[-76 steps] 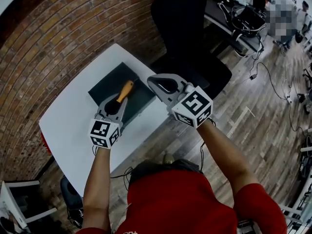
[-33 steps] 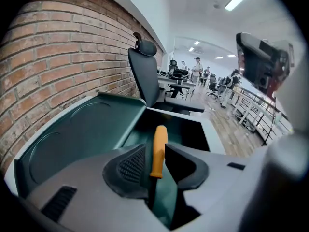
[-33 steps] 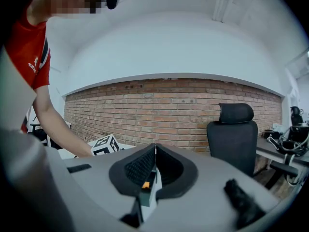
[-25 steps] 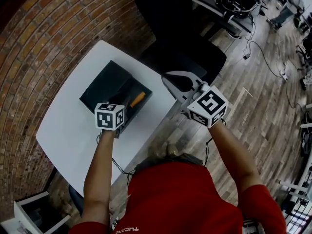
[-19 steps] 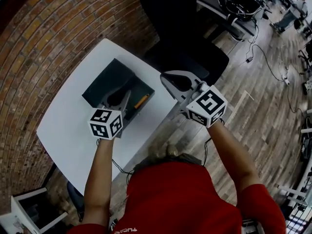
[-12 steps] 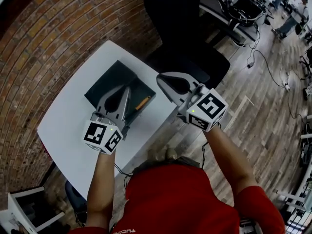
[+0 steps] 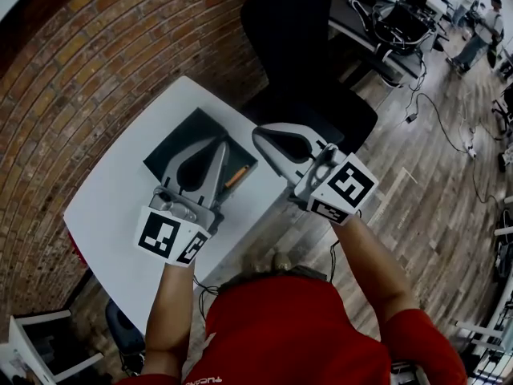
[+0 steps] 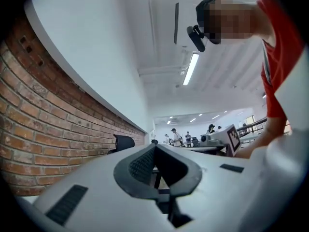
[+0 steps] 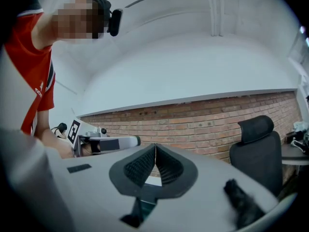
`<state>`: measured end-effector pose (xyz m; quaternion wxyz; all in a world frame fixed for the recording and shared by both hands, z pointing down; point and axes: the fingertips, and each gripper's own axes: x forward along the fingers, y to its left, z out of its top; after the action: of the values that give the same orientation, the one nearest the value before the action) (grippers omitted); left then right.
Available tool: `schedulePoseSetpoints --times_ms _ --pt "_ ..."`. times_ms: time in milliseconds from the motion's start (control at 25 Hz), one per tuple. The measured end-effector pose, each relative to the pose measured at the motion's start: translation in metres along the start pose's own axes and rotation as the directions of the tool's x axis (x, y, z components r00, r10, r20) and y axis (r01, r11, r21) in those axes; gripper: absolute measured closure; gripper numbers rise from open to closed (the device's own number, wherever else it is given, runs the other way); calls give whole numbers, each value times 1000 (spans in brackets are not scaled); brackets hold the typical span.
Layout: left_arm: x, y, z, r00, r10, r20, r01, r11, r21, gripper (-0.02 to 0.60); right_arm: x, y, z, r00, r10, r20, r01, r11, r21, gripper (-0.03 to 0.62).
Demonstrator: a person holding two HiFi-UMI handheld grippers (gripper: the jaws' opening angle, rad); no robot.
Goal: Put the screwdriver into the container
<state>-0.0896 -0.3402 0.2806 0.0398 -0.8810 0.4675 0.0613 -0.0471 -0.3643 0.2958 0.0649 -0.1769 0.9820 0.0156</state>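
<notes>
The screwdriver [image 7: 236,175] lies inside the dark container [image 7: 178,137], its orange handle showing at the box's 4 o'clock corner. I'd call the job as good as done. The left gripper [image 7: 222,145] hangs right above the box; its jaws have just been closing and now meet with nothing between them. The right gripper [image 7: 258,132] is also closed and empty, off toward 2 o'clock past the table [image 7: 112,207] edge.

The left gripper covers much of the box, so I can't say whether the tool lies flat or leans on a wall. If it leans, a bump could tip it out.

The box sits near the table's 3 o'clock edge. A careless dip or swing of the left gripper could catch its rim and push it toward the floor.
</notes>
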Motion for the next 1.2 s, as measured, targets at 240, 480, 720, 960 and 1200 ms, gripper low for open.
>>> schedulePoseSetpoints --times_ms 240,480,720,960,1200 --pt "5 2 0 1000 -10 -2 10 1000 3 569 -3 0 5 1000 -16 4 16 999 -34 563" --pt "10 -5 -4 999 -32 -9 32 999 2 569 -9 -1 5 1000 -30 -8 30 998 -56 563" --pt "13 -11 -8 999 -48 -18 48 999 3 569 -14 -1 3 999 -31 -19 30 997 -67 563" --pt "15 -15 -8 998 -57 -18 57 998 4 570 -18 -2 2 999 -33 -27 31 997 -65 563" --pt "15 -13 -9 998 -54 -24 54 999 6 570 -18 -2 0 999 -28 -39 25 998 -65 563"
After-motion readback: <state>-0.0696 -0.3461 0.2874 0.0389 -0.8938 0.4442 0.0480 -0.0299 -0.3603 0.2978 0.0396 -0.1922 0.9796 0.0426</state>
